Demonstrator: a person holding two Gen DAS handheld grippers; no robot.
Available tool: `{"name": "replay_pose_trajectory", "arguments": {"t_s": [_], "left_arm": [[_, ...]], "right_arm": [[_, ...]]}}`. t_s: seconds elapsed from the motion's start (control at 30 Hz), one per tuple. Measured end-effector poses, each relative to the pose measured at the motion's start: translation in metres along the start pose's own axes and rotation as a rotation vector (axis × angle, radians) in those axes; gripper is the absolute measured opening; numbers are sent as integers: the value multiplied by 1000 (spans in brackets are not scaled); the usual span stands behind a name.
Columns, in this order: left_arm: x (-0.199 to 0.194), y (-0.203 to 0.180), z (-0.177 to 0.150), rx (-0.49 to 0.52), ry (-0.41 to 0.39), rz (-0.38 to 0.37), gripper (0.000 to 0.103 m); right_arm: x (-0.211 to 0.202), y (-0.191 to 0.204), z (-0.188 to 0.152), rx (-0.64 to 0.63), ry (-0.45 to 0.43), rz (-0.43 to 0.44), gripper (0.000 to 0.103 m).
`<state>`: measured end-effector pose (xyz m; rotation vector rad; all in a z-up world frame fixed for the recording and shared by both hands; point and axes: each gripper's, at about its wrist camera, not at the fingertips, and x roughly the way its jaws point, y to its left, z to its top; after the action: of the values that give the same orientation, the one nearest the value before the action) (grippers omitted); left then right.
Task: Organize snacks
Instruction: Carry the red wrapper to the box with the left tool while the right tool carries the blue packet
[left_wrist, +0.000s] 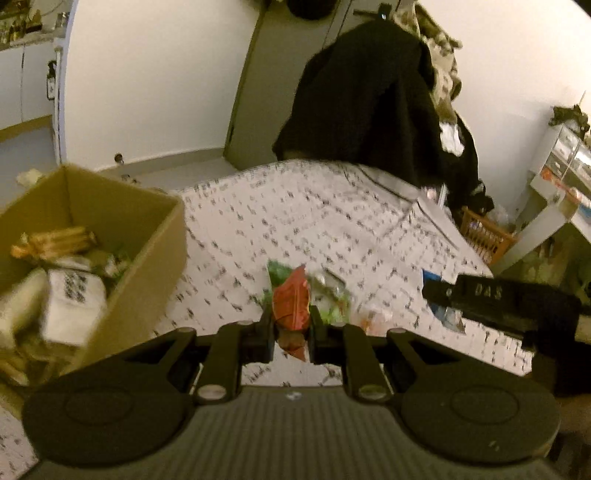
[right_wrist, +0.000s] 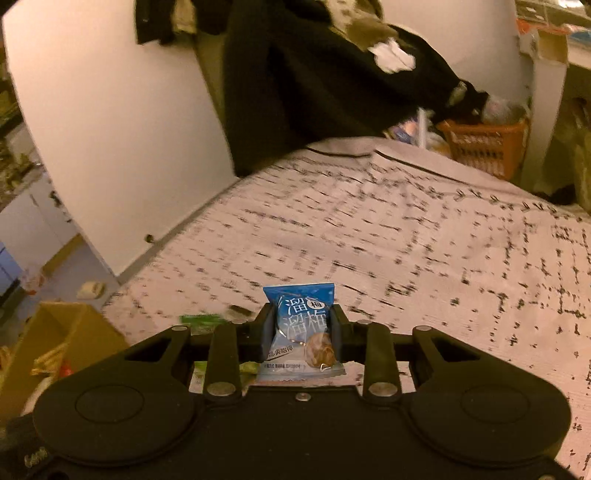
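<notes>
Left wrist: my left tool (left_wrist: 290, 323) clamps a red packet (left_wrist: 291, 304); right tool (right_wrist: 302, 334) clamps a blue packet (right_wrist: 301, 330). I'd release each low inside the box (left_wrist: 147, 236).

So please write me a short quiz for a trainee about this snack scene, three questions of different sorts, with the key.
1. True or false: the left gripper holds a red snack packet.
2. What colour is the plum snack packet in the right gripper? A green, B blue, C yellow.
3. Fill in: in the left wrist view, the cardboard box stands to the ____ of the left gripper.

Key: 1 true; 2 B; 3 left.
</notes>
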<state>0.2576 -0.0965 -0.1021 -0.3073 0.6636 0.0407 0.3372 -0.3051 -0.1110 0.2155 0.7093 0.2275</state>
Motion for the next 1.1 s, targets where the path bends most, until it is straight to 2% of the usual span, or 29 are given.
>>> {"name": "replay_pose_trajectory", "arguments": {"t_s": [0.5,0.77,1.1], "left_arm": [[-51,42,41,-10,-108,68,15],[-66,74,48,-50,-127,109,15],[-71,108,41,-101,-108,160,15]], "right_arm": [[-26,74,5,-103,-74,151,30],[-32,107,-1,-137,-100,204,30],[-39,140,-8,-166,-131,253,30]]}}
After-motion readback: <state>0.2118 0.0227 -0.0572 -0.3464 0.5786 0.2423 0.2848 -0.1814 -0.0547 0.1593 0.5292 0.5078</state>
